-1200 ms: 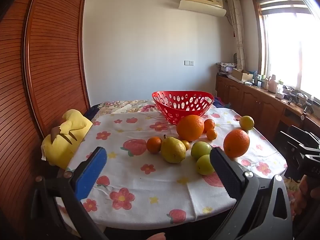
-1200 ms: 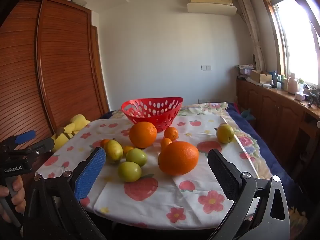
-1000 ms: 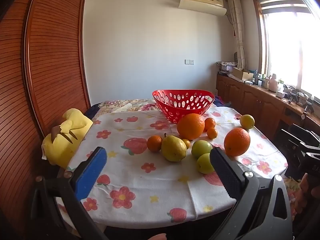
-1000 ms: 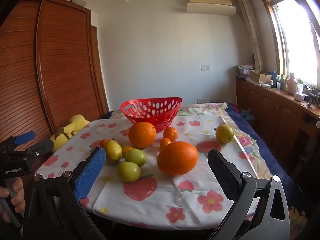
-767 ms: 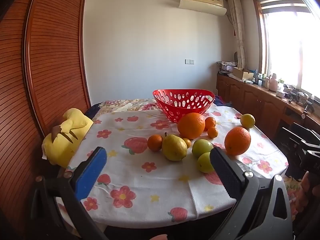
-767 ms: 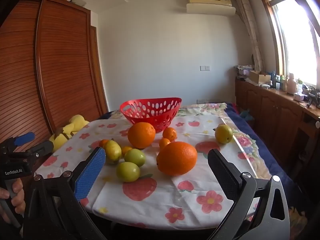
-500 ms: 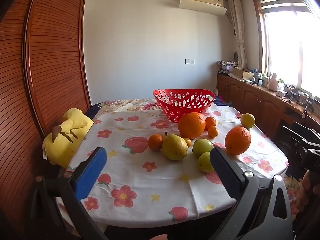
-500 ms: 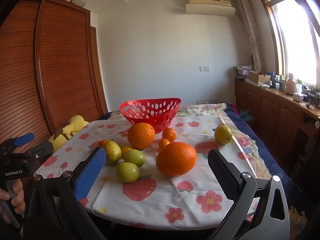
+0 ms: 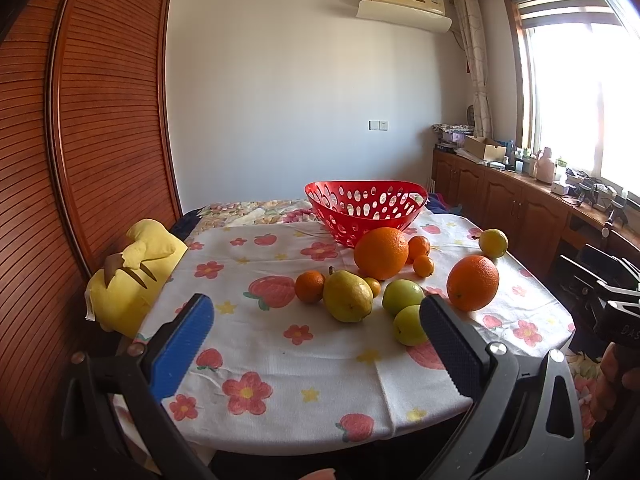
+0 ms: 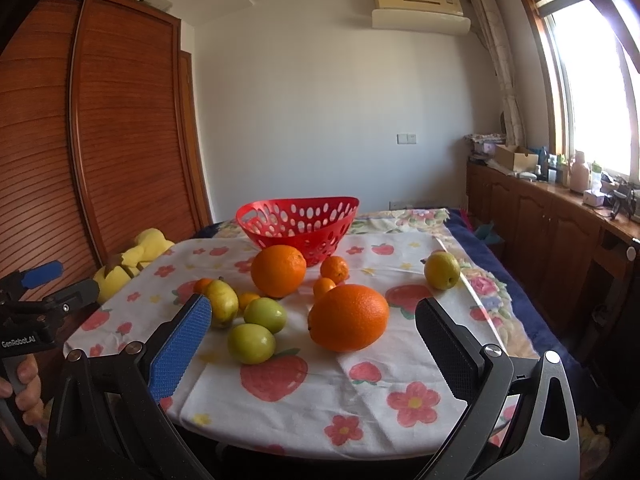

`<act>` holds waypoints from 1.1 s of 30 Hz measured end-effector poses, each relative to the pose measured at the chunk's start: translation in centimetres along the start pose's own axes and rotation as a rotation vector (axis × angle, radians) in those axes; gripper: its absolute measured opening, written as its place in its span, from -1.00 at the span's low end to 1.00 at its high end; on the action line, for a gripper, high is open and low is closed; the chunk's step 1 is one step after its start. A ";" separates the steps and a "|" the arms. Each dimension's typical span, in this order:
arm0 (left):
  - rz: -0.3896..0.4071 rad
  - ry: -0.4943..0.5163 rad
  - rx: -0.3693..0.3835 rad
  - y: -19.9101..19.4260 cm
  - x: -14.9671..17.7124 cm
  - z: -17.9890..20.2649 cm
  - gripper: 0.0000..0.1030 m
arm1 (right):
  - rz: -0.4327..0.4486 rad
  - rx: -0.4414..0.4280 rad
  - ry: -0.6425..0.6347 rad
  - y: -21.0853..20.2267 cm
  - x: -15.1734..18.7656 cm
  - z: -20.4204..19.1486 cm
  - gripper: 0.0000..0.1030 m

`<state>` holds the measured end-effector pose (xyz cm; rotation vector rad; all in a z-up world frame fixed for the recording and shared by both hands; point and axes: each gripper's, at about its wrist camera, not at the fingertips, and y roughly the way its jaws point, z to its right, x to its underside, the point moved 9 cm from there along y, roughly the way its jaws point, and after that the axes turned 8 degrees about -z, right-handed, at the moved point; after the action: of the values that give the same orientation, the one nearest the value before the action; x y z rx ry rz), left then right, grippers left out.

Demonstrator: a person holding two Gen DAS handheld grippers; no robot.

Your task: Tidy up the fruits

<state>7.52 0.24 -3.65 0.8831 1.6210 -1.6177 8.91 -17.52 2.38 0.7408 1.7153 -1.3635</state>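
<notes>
Holding both claws wide apart and empty at the near edge of the worktop [image 9: 280,364], I had not yet touched any fruit. My left claw [image 9: 316,344] filled the bottom of its own frame, blue pad on the left and black pad on the right; my right claw [image 10: 314,344] sat the same way at the bottom of its frame.

All the fruit lay loose on the flowered cloth in the middle of each frame, and the red basket [image 10: 298,220] stood behind it, upper centre, seemingly with nothing inside.

I judged the step in hand to be the first reach. To do it well, I thought the right claw should go for the nearest large orange [image 10: 349,317], centring it between the pads and closing on its widest part, gently, since round fruit can roll or slip. The neighbours stood close, so a straight approach seemed wise.

I counted:
- two large oranges, the second [image 10: 278,265] just in front of the basket;
- four small mandarins [image 10: 334,269], one partly hidden;
- two green round fruits [image 10: 251,343], almost touching;
- two yellow pears, one [image 10: 220,299] left of centre, one [image 10: 441,270] apart at the right;
- one basket;
- one yellow plush toy [image 9: 132,276] at the worktop's left edge.
</notes>
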 end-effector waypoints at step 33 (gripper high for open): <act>0.012 0.011 0.000 -0.8 -0.7 0.2 1.00 | 0.000 0.001 -0.002 -0.1 -0.1 0.1 1.00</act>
<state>7.19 0.07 -2.63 0.9019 1.6207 -1.6079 8.90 -17.59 2.50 0.7397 1.7129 -1.3645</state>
